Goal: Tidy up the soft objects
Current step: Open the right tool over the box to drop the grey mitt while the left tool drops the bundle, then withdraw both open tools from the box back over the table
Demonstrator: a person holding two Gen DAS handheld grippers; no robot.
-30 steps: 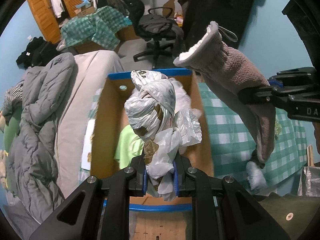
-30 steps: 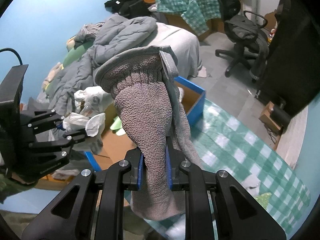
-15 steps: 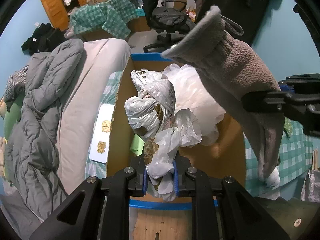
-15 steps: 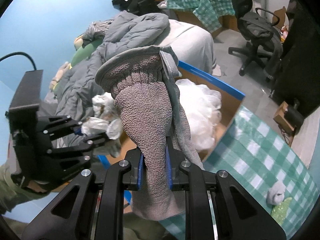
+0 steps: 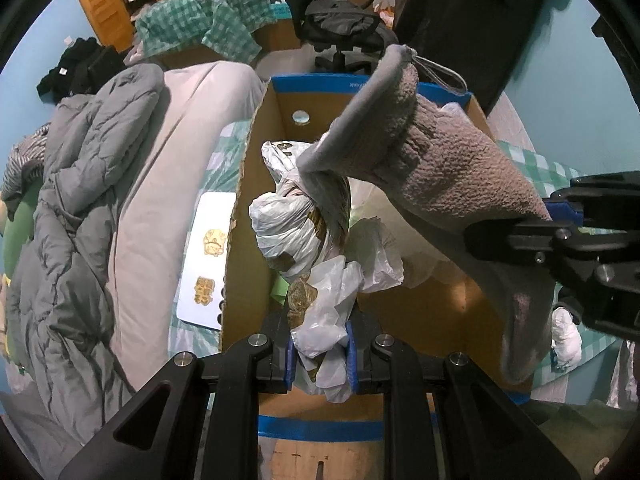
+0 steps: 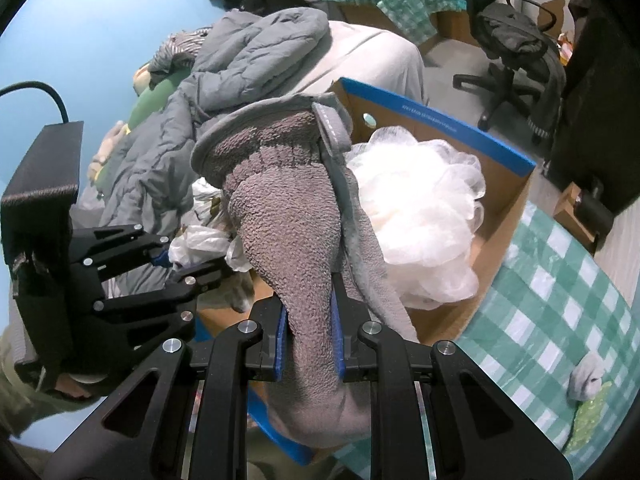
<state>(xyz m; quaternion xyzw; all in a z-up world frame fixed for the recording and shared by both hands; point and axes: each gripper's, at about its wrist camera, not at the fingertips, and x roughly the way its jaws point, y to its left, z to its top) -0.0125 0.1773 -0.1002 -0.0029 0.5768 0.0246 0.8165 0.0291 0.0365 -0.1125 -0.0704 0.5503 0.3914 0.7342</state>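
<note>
My left gripper (image 5: 320,350) is shut on a crumpled white plastic bag (image 5: 298,224) with gold print, held over the open cardboard box (image 5: 256,152) with blue-taped edges. My right gripper (image 6: 307,342) is shut on a fuzzy grey-brown mitt (image 6: 288,216), whose cuff points up over the same box (image 6: 496,216). In the left wrist view the mitt (image 5: 444,168) hangs just right of the bag, and the right gripper (image 5: 560,232) clamps it from the right. A white mesh bath pouf (image 6: 424,216) lies inside the box. The left gripper (image 6: 176,264) shows at the left with the bag (image 6: 200,240).
A bed with a grey quilted coat (image 5: 76,208) lies left of the box. A green checked cloth (image 6: 560,320) covers the surface to the right, with a small grey plush (image 6: 586,376) on it. An office chair (image 6: 516,52) stands beyond the box.
Both grippers have sunk and moved forward over the box with their loads. The mitt now hangs over the box next to the bag, and the white pouf has come into view.
</note>
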